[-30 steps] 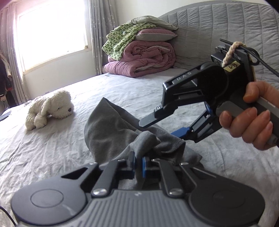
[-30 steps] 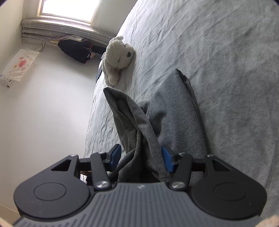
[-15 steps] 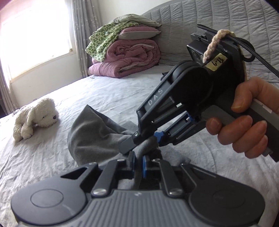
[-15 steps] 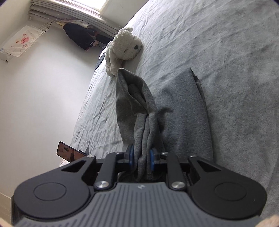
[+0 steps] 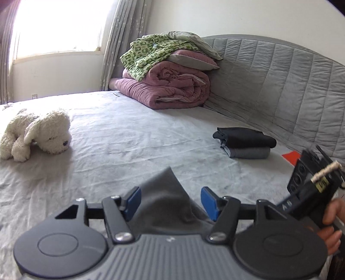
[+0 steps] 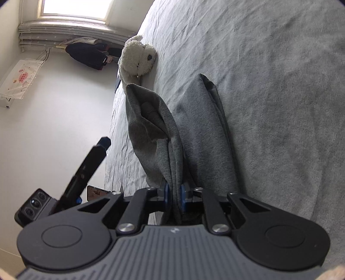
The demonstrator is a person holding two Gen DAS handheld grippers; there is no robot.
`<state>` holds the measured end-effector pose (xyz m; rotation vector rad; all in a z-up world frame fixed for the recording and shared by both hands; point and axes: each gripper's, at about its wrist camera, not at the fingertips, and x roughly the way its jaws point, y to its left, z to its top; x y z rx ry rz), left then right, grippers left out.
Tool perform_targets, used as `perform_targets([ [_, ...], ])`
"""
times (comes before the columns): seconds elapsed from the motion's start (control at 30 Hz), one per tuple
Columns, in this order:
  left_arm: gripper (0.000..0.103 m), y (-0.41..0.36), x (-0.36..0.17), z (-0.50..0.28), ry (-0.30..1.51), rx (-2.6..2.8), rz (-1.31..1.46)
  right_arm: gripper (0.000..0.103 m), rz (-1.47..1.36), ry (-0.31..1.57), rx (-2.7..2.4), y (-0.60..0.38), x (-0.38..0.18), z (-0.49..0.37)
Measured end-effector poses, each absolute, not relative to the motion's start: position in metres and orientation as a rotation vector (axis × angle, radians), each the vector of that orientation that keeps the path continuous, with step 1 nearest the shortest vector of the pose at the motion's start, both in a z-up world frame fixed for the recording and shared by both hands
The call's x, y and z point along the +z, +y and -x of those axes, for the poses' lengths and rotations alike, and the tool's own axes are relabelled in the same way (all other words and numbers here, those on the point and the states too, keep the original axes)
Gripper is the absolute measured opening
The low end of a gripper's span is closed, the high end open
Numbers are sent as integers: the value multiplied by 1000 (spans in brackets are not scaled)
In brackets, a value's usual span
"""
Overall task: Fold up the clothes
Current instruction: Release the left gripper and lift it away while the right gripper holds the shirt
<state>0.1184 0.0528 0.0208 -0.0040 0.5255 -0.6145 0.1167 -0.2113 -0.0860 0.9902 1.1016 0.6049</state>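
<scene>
While right gripper (image 6: 173, 197) pinches bunched edge of grey garment (image 6: 194, 129), rest trails ahead of it over bed (image 6: 280, 86). Left gripper (image 5: 170, 202) spread apart, cloth peak between fingers, unclamped. Two folded pieces (image 5: 245, 143) stacked far ahead-right. Grey one looks half-folded, more to go.

Bright window (image 5: 56, 25), grey curtain (image 5: 123, 43), white wall (image 5: 237, 17), quilted headboard (image 5: 291, 86)
</scene>
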Motion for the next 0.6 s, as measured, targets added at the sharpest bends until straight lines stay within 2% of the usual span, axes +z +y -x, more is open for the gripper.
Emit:
perform_targets([
  [0.13, 71, 49, 11, -173, 671, -722, 62, 14, -1006, 1117, 611, -213, -89, -121],
  [0.27, 69, 42, -7, -210, 832, -791, 121, 16, -987, 1121, 612, -210, -87, -125],
  [0.3, 62, 39, -13, -215, 858, -786, 119, 19, -982, 1122, 612, -210, -87, -126],
  [0.33, 48, 37, -17, -218, 879, -769, 112, 21, -977, 1123, 612, -209, -86, -127],
  [0.37, 39, 36, -21, -221, 900, -742, 110, 21, -973, 1123, 612, -208, -86, -128],
  [0.4, 20, 36, -25, -223, 922, -717, 122, 26, -968, 1124, 612, -208, -85, -128],
  [0.43, 15, 37, -28, -223, 931, -700, 144, 29, -955, 1120, 611, -207, -84, -128],
  [0.47, 15, 38, -29, -223, 933, -684, 168, 33, -938, 1114, 618, -205, -83, -126],
  [0.53, 12, 41, -25, -220, 921, -666, 204, 33, -904, 1104, 637, -202, -81, -123],
  [0.57, 12, 42, -23, -219, 913, -657, 221, 29, -892, 1097, 651, -200, -79, -122],
  [0.6, 11, 42, -20, -218, 905, -649, 227, 19, -882, 1089, 667, -198, -77, -121],
])
